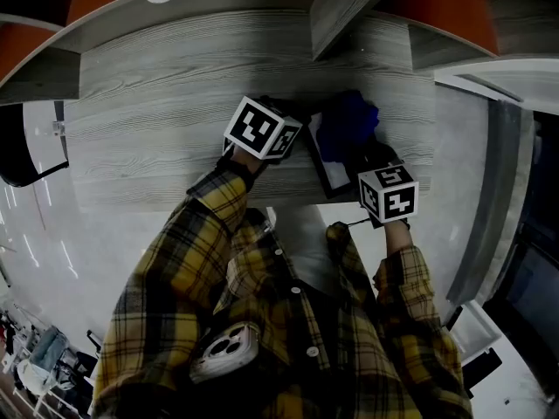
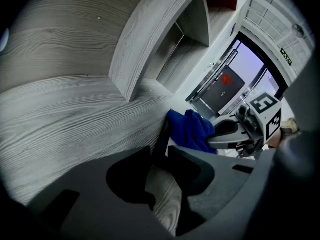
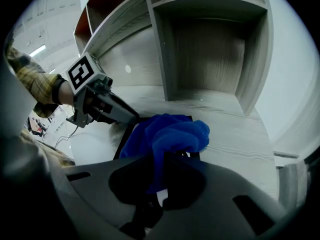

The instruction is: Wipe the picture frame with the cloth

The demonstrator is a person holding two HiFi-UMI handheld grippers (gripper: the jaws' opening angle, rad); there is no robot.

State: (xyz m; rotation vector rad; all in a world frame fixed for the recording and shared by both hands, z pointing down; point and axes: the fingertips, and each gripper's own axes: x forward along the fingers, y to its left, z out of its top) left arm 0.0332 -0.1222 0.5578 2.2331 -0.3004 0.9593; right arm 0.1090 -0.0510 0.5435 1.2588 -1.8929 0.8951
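Flat on the grey wood worktop (image 1: 148, 103), near its front edge and below open shelves (image 3: 210, 39): a black frame (image 1: 319, 168). Clamped on the frame's left edge with the left hand-held gripper (image 2: 159, 156), both jaws brought in against the thin dark rim. Pinched in the right hand-held gripper (image 3: 160, 161): a blue cloth (image 3: 167, 134), with one fold pulled down between the jaws. Rest of the cloth bunched in a soft heap on the frame's far half, touching it and covering much of the pale face. From the left gripper view, cloth just beyond the gripped rim, with the right tool's grey fingers (image 2: 225, 129) against its far side. From the head view, both marker cubes close together over the frame, left at its left side, right at its near right corner. Yellow plaid sleeves (image 1: 188, 260) behind both tools.
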